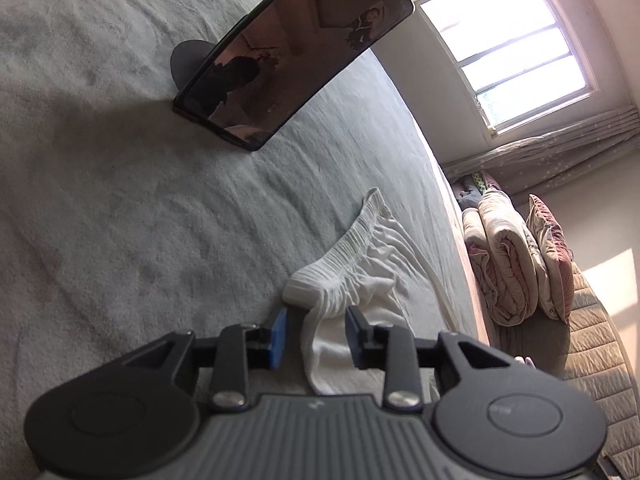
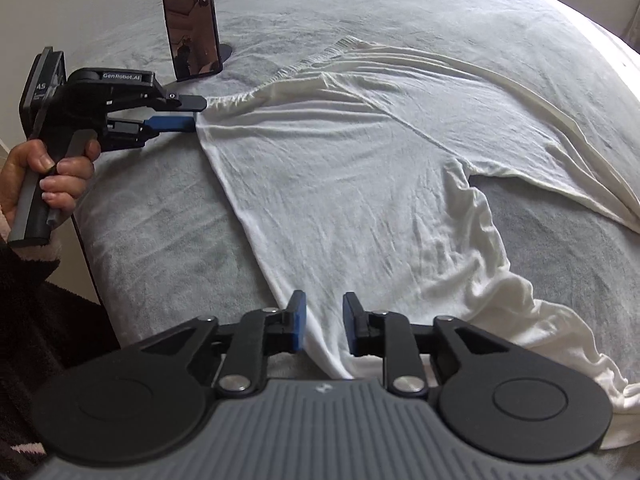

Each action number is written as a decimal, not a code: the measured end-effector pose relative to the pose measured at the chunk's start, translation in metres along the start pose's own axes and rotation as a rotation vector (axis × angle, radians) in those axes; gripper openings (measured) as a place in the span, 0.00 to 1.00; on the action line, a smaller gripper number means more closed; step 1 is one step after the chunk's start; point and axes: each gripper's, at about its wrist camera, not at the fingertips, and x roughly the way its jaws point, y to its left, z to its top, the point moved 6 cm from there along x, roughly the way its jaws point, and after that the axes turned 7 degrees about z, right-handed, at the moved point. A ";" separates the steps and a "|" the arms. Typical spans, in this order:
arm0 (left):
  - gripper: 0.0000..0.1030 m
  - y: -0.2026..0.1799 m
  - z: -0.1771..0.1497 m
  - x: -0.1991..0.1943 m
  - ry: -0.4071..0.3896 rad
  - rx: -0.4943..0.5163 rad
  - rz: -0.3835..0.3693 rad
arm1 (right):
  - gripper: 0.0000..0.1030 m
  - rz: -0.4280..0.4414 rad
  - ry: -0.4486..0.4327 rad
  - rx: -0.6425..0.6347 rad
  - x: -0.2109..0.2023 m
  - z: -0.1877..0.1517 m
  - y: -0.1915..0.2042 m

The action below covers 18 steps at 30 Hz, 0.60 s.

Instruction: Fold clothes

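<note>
**Both grippers loose on white garment, corners laid on bed**

Right gripper (image 2: 324,326) closest to lens: jaws apart, garment hem passes between them, pads not pressing. Left gripper (image 1: 316,332) same deal, jaws apart w/ a fabric strip running through the gap, no clamp visible; from the right wrist view it sits at the garment's far-left corner. White garment (image 2: 340,184) lies spread on the grey bedsheet (image 2: 152,208), ribbed cuff/band bunched near left gripper, one edge rumpled on the right.

Judgement: looks like a release after laying out. To do it well, back both grippers off level so pads don't drag cloth, then smooth the rumpled side before next fold.

Hard to tell: garment type (shirt vs trousers) unclear; near hem hidden under right gripper body; right edge cut by frame. Phone (image 2: 192,28) on stand, screen unreadable. Person's hand (image 2: 48,176) on left handle.
</note>
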 end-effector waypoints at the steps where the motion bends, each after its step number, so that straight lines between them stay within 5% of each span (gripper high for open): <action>1: 0.30 0.002 0.001 0.002 0.005 -0.019 -0.008 | 0.41 0.002 -0.014 0.000 0.001 0.009 0.000; 10: 0.22 -0.001 0.003 0.016 0.001 -0.054 -0.008 | 0.41 0.012 -0.094 -0.004 0.038 0.116 0.005; 15: 0.14 -0.014 0.002 0.019 -0.038 0.046 0.010 | 0.41 0.008 -0.117 0.074 0.072 0.177 -0.002; 18: 0.12 -0.034 -0.003 0.016 -0.086 0.197 -0.005 | 0.41 0.001 -0.119 0.117 0.090 0.207 -0.009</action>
